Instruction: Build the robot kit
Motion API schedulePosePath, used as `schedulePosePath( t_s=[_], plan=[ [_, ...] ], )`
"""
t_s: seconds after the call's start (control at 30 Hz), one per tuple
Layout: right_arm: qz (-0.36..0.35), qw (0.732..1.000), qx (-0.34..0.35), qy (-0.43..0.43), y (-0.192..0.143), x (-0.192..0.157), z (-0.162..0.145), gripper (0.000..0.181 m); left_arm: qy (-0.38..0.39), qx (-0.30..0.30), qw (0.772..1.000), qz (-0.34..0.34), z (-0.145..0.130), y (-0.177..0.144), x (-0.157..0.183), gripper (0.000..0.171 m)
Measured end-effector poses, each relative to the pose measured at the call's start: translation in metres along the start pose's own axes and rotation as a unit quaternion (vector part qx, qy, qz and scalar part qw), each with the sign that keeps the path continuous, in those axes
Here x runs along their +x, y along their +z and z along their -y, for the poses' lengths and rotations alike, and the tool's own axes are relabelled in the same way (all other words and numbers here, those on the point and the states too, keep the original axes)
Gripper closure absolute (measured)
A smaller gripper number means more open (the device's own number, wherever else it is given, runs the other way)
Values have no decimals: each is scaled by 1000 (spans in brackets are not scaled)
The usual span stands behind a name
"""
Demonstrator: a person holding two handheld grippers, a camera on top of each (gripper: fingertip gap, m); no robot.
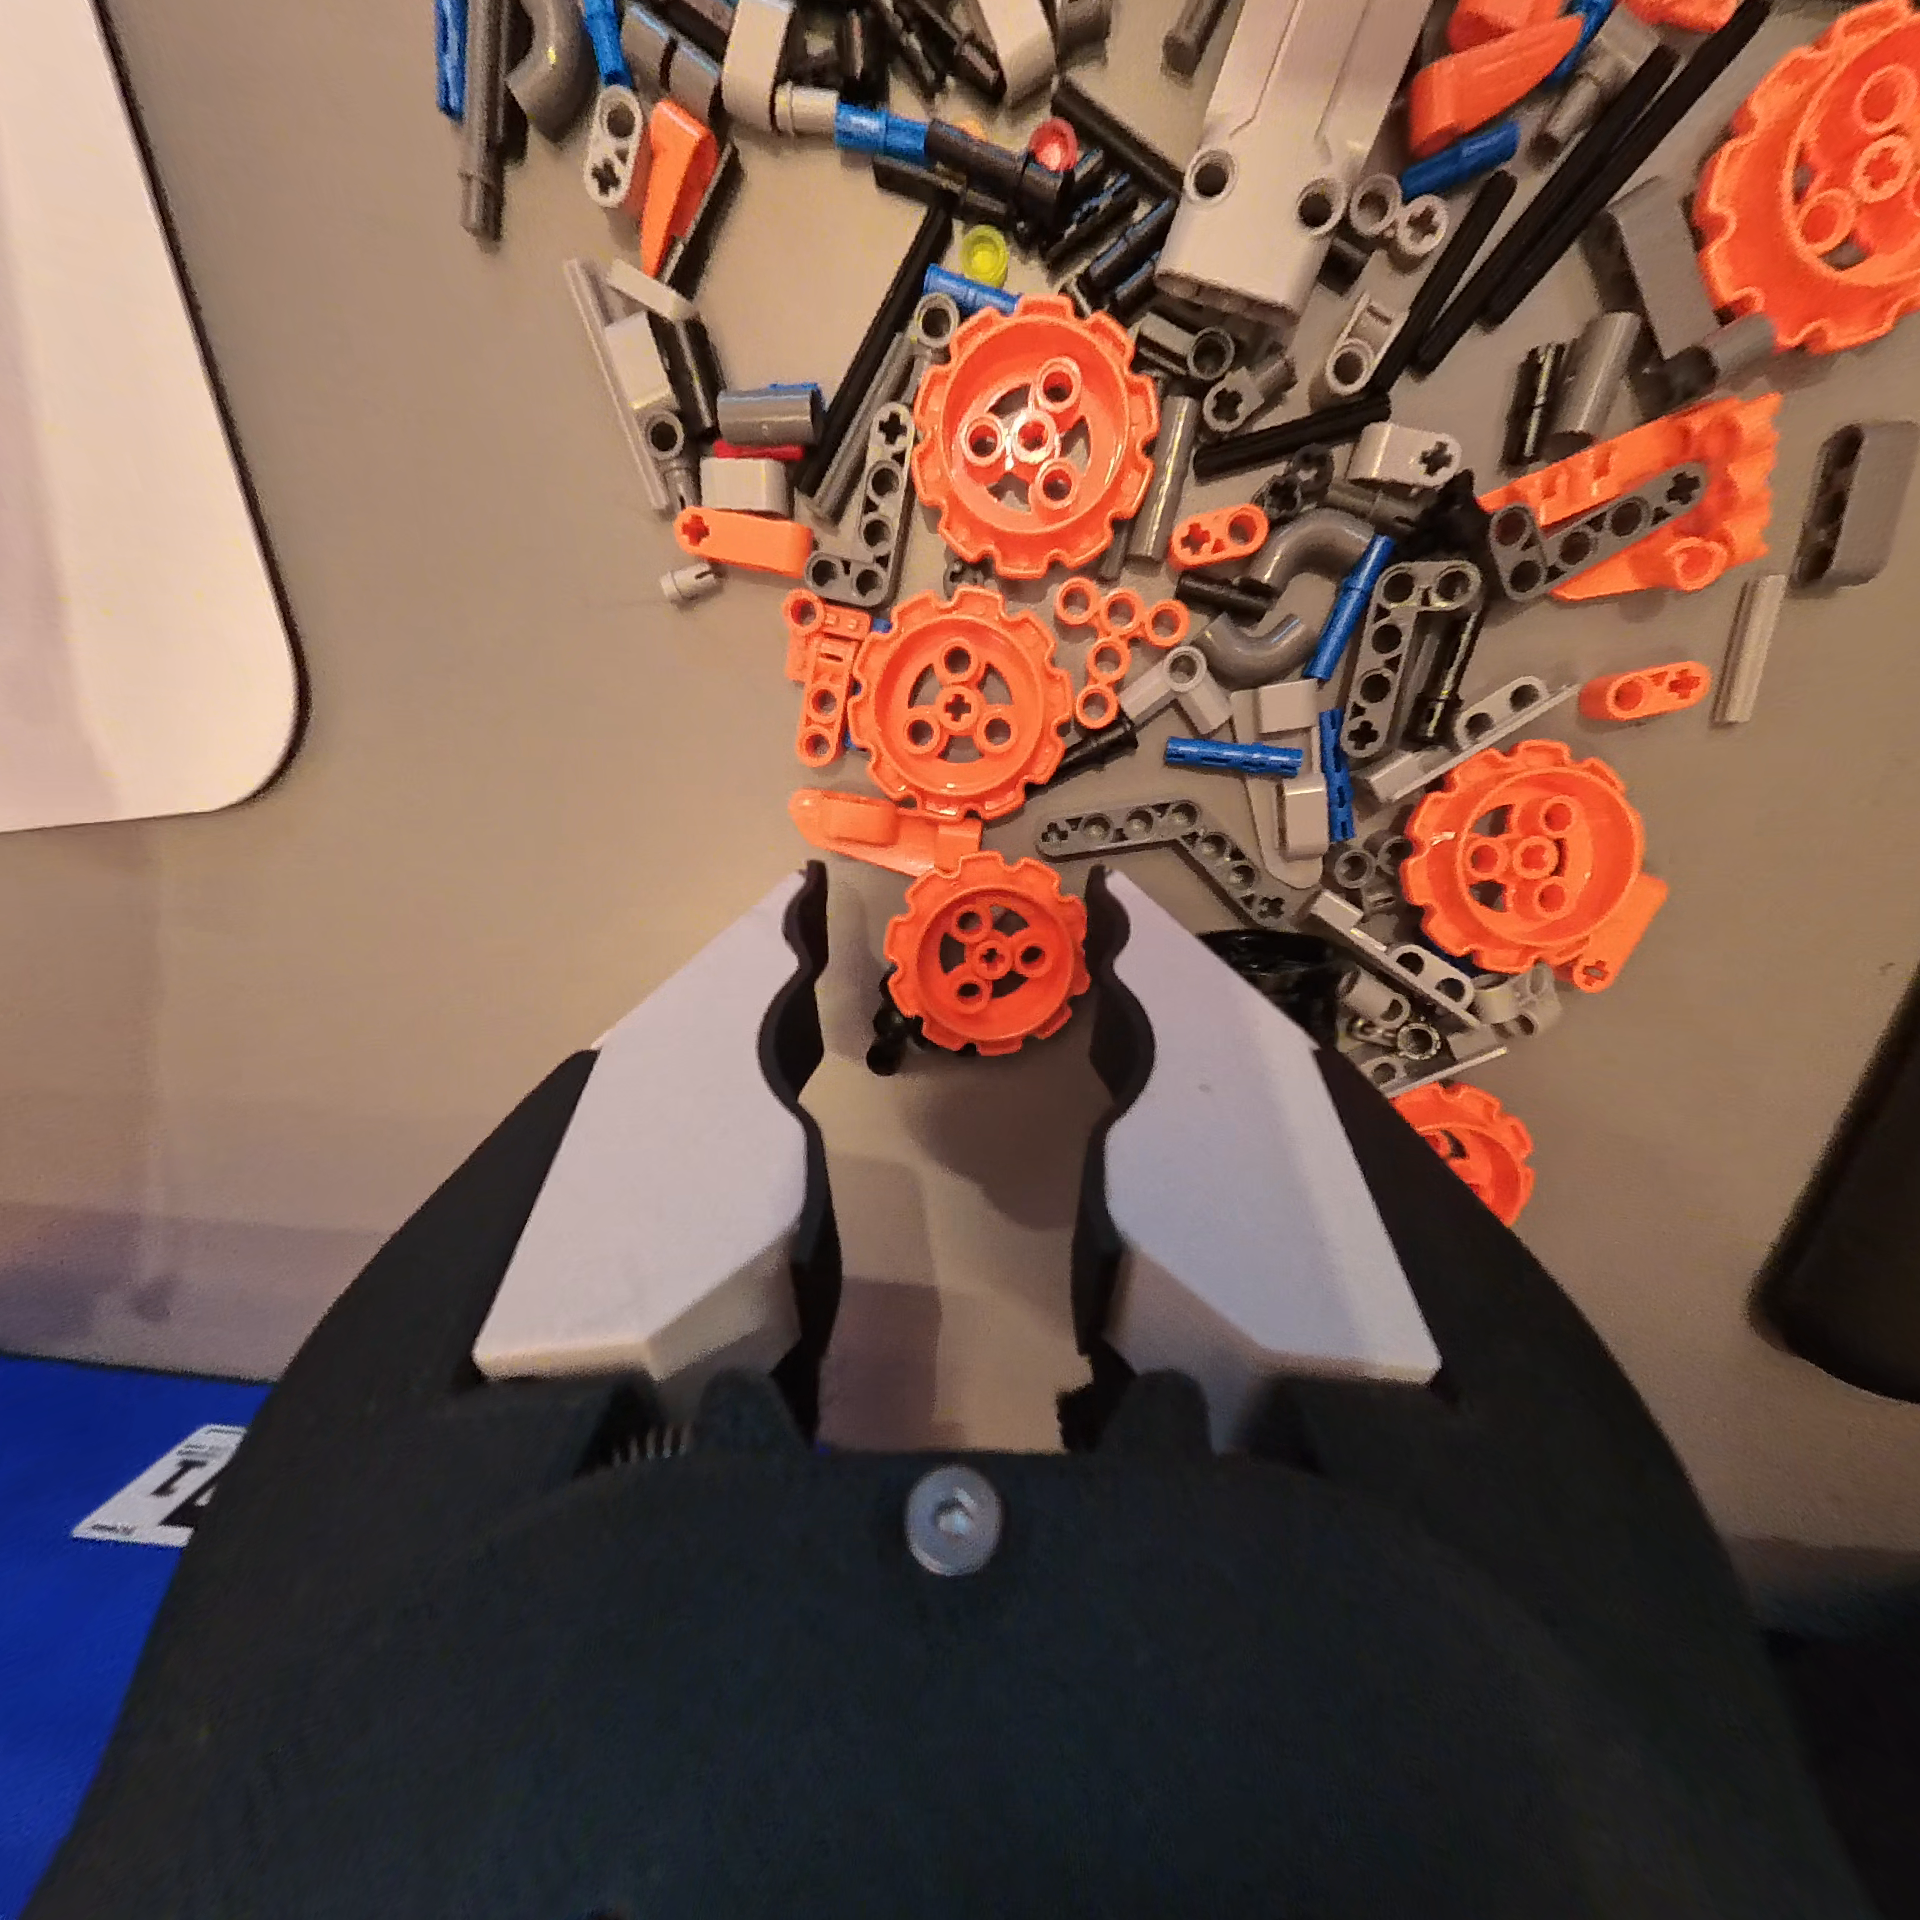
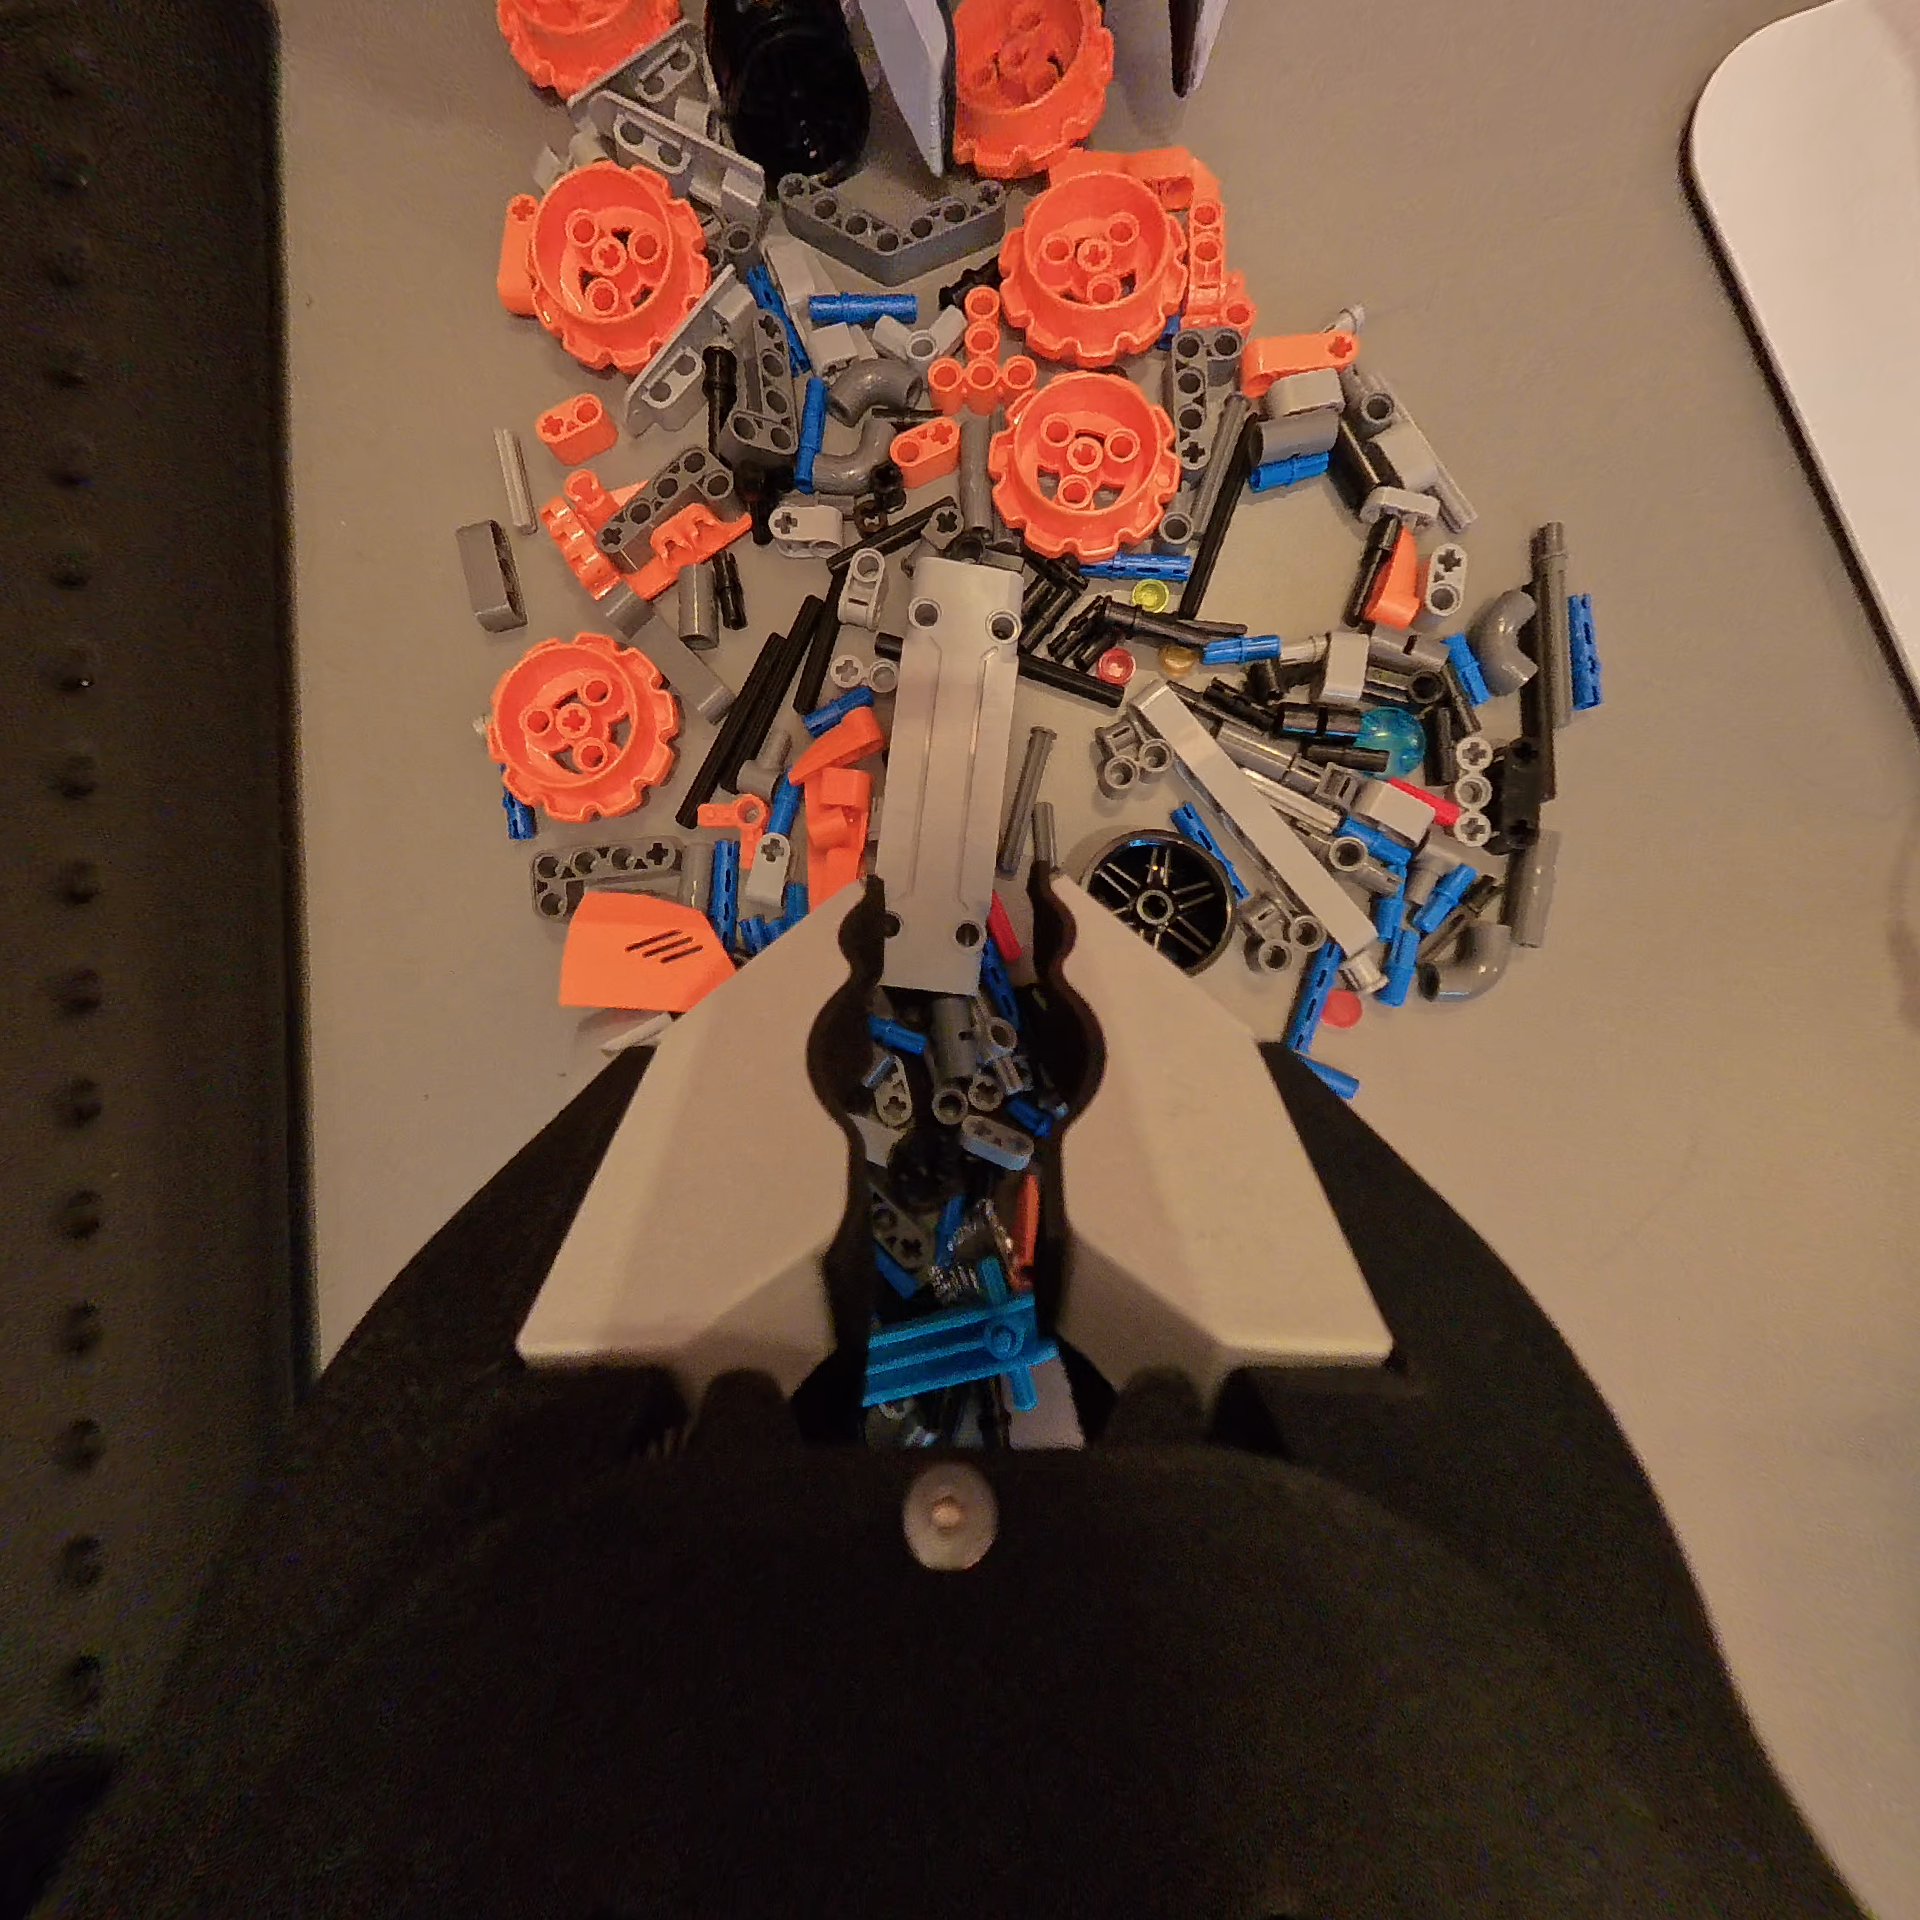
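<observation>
My left claw (image 1: 956, 914) is spread, its two grey fingers standing on either side of a small orange toothed wheel (image 1: 985, 951) that lies flat on the grey table (image 1: 416, 520). The wheel sits close against my right-hand finger; whether they touch I cannot tell. A gap shows on the other side. A small black pin (image 1: 890, 1039) pokes out from under the wheel's near edge, mostly hidden.

Past the wheel the heap of building pieces spreads toward the far edge of the table: two more orange toothed wheels in line, the nearer (image 1: 958, 704) and the farther (image 1: 1034, 434), with grey beams, blue pins and black axles tangled round them. Another orange wheel (image 1: 1475, 1148) is half hidden behind my right finger. A white sheet (image 1: 125, 468) is cut off at the left edge, and a dark shape at the right edge is too blurred to name.

My right claw (image 2: 961, 904) is also spread, its tips flanking the near end of a long grey panel (image 2: 951, 769) without visibly clamping it. Between its fingers lie small pieces, among them a bright blue part (image 2: 951, 1351) deep in shadow that I can't identify. A black spoked wheel (image 2: 1158, 902) lies just beside the right-hand tip. At the top of this view my other claw's fingers are cut off.
</observation>
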State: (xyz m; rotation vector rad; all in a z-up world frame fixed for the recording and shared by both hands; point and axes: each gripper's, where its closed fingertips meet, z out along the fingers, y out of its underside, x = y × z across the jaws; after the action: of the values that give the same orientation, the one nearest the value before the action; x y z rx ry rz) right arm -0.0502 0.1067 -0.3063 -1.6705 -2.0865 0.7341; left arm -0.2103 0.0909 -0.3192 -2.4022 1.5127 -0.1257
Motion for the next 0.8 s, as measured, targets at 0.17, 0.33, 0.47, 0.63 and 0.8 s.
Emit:
schedulePosePath(
  t_s=[0.17, 0.33, 0.47, 0.63, 0.8],
  plan=[
    [-10, 1000, 13, 4, -6, 4, 3, 155, 5, 34, 999, -3, 10, -10, 2, 127],
    [-14, 1000, 17, 5, -9, 6, 3, 155, 9, 51, 998, -34, 14, -15, 14, 125],
    [-19, 1000, 18, 6, -12, 7, 1, 155, 4, 66, 995, -76, 13, -20, 28, 119],
    [-28, 999, 23, 9, -19, 11, 0, 155, 0, 13, 998, -67, -2, -5, 24, 115],
    [-53, 997, 48, 22, -39, 22, -2, 156, -11, -6, 999, -52, -10, -2, 17, 117]
  ],
)
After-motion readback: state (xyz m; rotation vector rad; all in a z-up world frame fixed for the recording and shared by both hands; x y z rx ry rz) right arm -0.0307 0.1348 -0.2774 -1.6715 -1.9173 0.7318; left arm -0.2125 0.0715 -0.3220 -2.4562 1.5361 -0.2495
